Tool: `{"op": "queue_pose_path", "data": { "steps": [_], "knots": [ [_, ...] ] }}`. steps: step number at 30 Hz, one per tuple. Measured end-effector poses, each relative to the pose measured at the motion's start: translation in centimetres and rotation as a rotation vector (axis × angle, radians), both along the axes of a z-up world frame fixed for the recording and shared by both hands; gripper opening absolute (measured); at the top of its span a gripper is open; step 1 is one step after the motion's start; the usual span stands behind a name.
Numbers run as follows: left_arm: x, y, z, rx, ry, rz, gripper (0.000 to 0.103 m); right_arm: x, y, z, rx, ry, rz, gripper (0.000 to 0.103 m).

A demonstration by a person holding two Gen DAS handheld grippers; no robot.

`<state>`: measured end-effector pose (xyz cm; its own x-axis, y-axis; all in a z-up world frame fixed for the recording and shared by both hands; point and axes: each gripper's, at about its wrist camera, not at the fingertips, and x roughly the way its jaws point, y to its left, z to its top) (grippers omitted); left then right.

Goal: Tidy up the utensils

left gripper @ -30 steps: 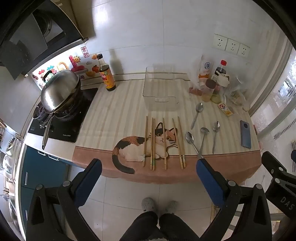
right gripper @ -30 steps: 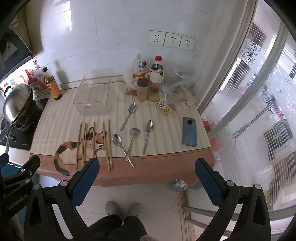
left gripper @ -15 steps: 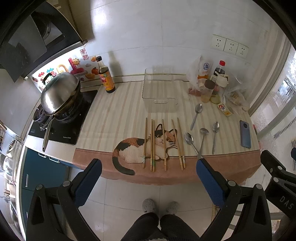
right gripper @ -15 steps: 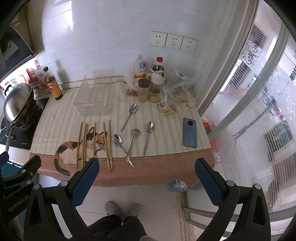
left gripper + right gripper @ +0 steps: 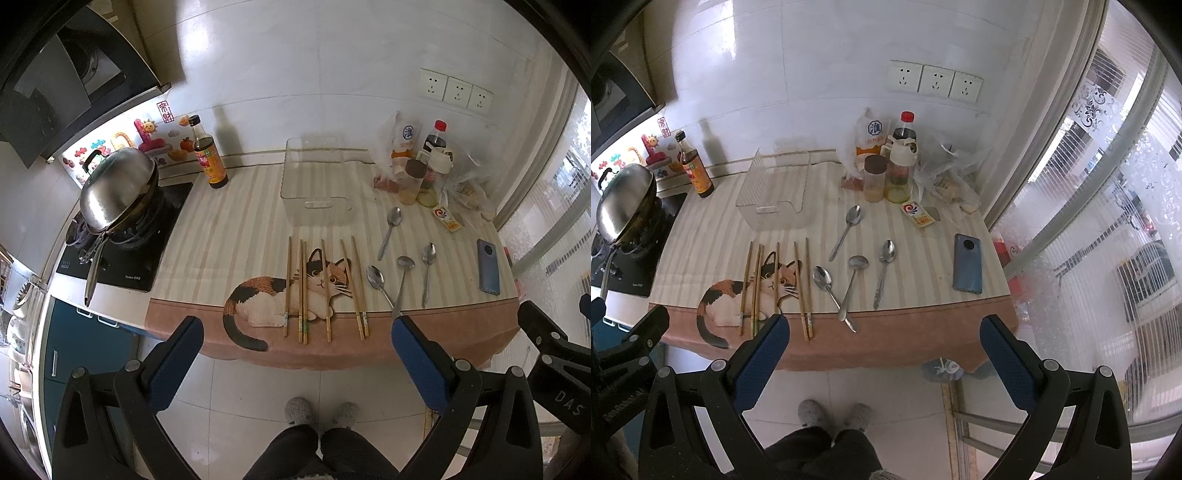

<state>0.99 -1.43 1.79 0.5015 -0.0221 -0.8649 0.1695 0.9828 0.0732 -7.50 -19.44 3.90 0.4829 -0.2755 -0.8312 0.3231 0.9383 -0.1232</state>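
Several wooden chopsticks [image 5: 303, 291] [image 5: 801, 284] lie side by side on the cat-print cloth near the counter's front edge. To their right lie several metal spoons [image 5: 388, 232] [image 5: 846, 230], two of them crossing at the handles. Behind the chopsticks stands an empty clear plastic bin [image 5: 314, 181] [image 5: 775, 192]. My left gripper [image 5: 295, 347] is open, held back from the counter edge above the floor. My right gripper [image 5: 882, 347] is open too, also short of the counter and holding nothing.
A lidded wok [image 5: 118, 188] sits on a black hob at the left, a sauce bottle [image 5: 208, 155] beside it. Bottles, a jar [image 5: 875, 177] and bags crowd the back right. A blue phone [image 5: 967, 262] lies at the right edge. A person's slippered feet stand below.
Both grippers have drawn back and up slightly, so the counter looks a little smaller and lower. Nothing on the counter has moved.
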Motion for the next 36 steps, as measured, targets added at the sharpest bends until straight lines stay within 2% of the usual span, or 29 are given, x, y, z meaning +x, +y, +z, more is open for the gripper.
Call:
{"op": "queue_pose_path", "data": {
  "steps": [21,36],
  "knots": [
    [0.5,-0.3,0.2,0.001,-0.006,0.003,0.103,-0.2,0.3,0.0,-0.005,-0.004,0.002,0.103],
    [-0.7,-0.3,0.6,-0.005,-0.013,-0.009,0.103,-0.3,0.3,0.2,-0.009,-0.003,-0.002,0.103]
  ]
}}
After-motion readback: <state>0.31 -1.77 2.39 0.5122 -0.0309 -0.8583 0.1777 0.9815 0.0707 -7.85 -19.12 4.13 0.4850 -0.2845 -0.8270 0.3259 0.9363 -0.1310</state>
